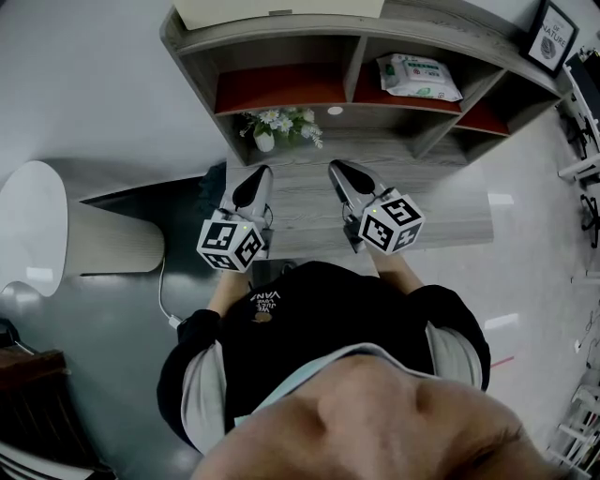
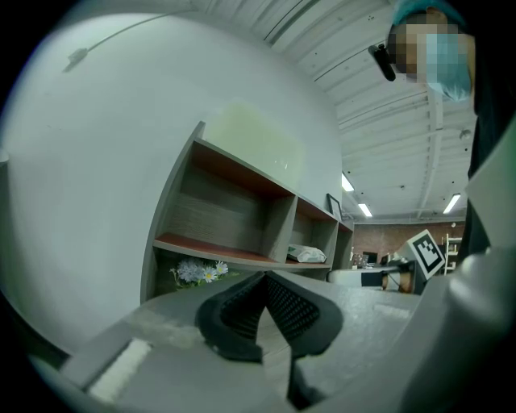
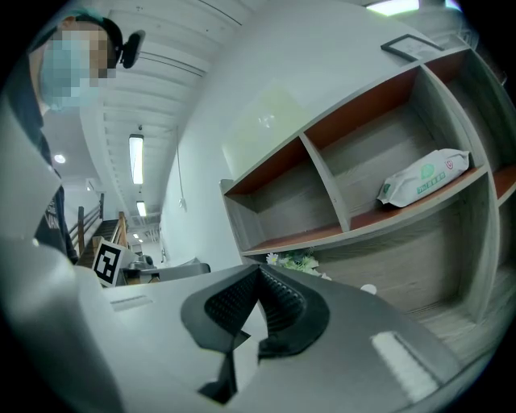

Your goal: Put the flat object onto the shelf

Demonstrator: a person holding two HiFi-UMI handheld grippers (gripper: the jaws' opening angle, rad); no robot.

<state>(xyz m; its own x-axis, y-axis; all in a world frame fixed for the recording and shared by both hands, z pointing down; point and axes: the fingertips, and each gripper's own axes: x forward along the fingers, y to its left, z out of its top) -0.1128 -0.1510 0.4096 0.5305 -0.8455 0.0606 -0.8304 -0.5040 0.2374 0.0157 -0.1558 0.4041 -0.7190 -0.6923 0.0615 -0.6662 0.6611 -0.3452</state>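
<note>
- One flat pack of wipes point(image 1: 419, 77) lies in the upper right compartment of the shelf point(image 1: 353, 66), flat on the reddish board, with nothing else beside it.
- Both tongs are well apart from the pack, lower in the head view and on the person's side of the shelf, over the grey wood worktop point(image 1: 450, 211).
- Left tongs point(image 1: 251, 187): jaws closed tip to tip, nothing between them; the pack sits far off to their right.
- Right tongs point(image 1: 349, 176): jaws likewise pressed together and empty; in the right gripper view the pack shows up high and to the right of the tips.
- Each gripper carries its marker cube, left point(image 1: 231, 244) and right point(image 1: 392, 221), near the person's chest.
- Under the upper left compartment, a small vase of white flowers point(image 1: 281, 122) stands on the lower level, with a small white round thing point(image 1: 335, 111) just to its right; what that is cannot be told.
- A cream panel point(image 1: 278, 11) lies on the shelf's top, cut off by the picture's upper edge.
- A framed picture point(image 1: 551, 37) stands at the shelf's far right end.
- The print on the pack is too small to read, and the person's torso hides the worktop's near edge.
</note>
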